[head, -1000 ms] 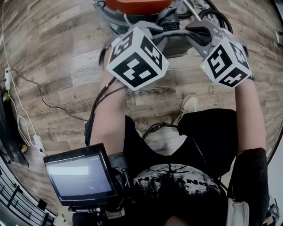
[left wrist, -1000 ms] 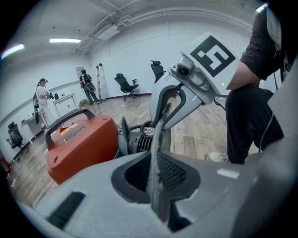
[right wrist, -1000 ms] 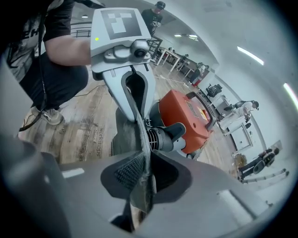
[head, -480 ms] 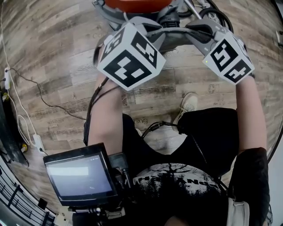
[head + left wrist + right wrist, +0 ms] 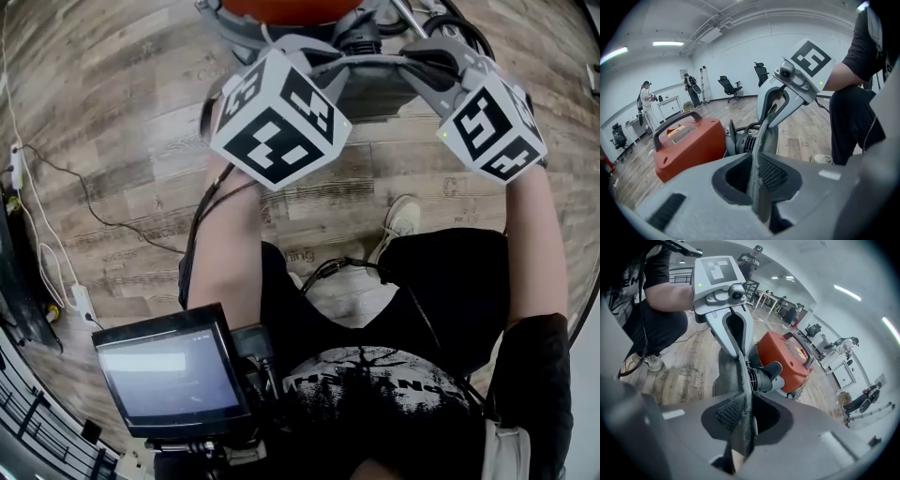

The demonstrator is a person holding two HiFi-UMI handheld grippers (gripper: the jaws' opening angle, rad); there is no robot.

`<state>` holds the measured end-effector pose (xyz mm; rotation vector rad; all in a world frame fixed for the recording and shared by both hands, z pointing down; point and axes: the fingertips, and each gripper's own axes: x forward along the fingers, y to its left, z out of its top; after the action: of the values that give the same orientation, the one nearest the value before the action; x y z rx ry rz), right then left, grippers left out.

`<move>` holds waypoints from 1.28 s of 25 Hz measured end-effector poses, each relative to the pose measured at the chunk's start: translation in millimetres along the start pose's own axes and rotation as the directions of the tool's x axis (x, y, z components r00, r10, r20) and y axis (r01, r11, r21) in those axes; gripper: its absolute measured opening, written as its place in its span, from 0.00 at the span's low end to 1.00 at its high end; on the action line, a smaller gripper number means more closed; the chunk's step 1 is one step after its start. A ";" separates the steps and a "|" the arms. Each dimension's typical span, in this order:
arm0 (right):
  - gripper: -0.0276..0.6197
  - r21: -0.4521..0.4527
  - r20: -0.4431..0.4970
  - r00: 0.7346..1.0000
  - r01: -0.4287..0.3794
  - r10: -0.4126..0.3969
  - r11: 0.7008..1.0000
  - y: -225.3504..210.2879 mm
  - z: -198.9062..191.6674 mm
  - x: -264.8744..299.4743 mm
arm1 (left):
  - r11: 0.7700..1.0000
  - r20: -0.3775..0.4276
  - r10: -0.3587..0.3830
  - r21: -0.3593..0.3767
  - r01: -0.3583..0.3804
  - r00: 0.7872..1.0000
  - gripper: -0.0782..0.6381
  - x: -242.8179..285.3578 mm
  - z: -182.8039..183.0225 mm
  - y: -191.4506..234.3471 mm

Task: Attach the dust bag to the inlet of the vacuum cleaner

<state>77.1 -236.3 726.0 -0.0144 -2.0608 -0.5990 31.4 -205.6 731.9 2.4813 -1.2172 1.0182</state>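
A grey fabric dust bag hangs stretched between my two grippers, just in front of the orange-red vacuum cleaner. My left gripper is shut on one edge of the bag; its jaws have just been closing with the fabric between them. On the opposite edge of the bag my right gripper is shut. The vacuum's black round inlet sits just beyond the bag, apart from it. Each gripper view shows the other gripper, the right gripper and the left gripper, pinching the bag's far end.
The vacuum stands on a wood-plank floor, its black hose coiled at the right. A white cable and power strip lie at the left. My shoe is below the bag. People, desks and office chairs stand far off.
The left gripper's marker cube has shifted a little to the left and tilted. The right gripper's cube has edged slightly right. The bag stays held between both.
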 end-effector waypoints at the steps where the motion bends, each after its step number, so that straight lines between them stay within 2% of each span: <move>1: 0.13 -0.004 0.003 1.000 0.004 -0.004 1.000 -0.6 0.4 0.1 | 1.000 0.003 0.005 0.001 -0.005 1.000 0.16 -0.6 0.4 0.7; 7: 0.14 0.051 -0.003 1.000 0.006 -0.006 0.999 -2.7 -3.2 5.8 | 0.998 0.022 0.001 -0.055 0.000 1.000 0.17 6.4 -2.7 4.0; 14: 0.16 0.054 0.000 0.999 0.037 -0.037 0.998 -3.2 -3.9 9.4 | 0.998 0.036 0.002 -0.060 0.000 0.999 0.18 7.3 -4.2 4.1; 18: 0.18 0.056 0.007 0.999 0.053 -0.053 0.997 -2.8 -4.3 11.0 | 0.998 0.042 0.016 -0.066 -0.013 0.999 0.23 10.0 -9.2 3.4; 19: 0.20 0.063 0.010 0.999 0.052 -0.052 0.997 -2.1 -4.7 11.1 | 0.998 0.037 0.023 -0.061 -0.020 0.999 0.27 10.8 -11.0 3.2; 21: 0.34 0.074 0.017 0.999 0.038 -0.039 0.997 2.4 -5.2 11.5 | 0.999 0.027 0.025 -0.043 -0.023 0.999 0.33 12.4 -13.1 0.6; 22: 0.37 0.078 0.020 0.999 0.027 -0.029 0.997 5.8 -5.3 12.3 | 0.999 0.025 0.018 -0.035 -0.018 1.000 0.37 13.5 -13.9 -1.8; 26: 0.43 0.080 0.017 0.999 0.028 -0.030 0.996 8.0 -6.4 15.4 | 1.000 0.033 0.017 -0.018 -0.016 0.999 0.44 16.3 -14.9 -3.6; 32: 0.49 0.083 0.036 0.997 0.060 -0.063 0.995 8.6 -1.5 10.7 | 0.999 0.072 0.032 -0.012 -0.031 0.997 0.48 10.5 -10.3 -5.0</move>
<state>74.6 -231.8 738.8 0.0860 -2.1282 -0.5550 34.5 -204.3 747.0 2.5189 -1.2833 0.9339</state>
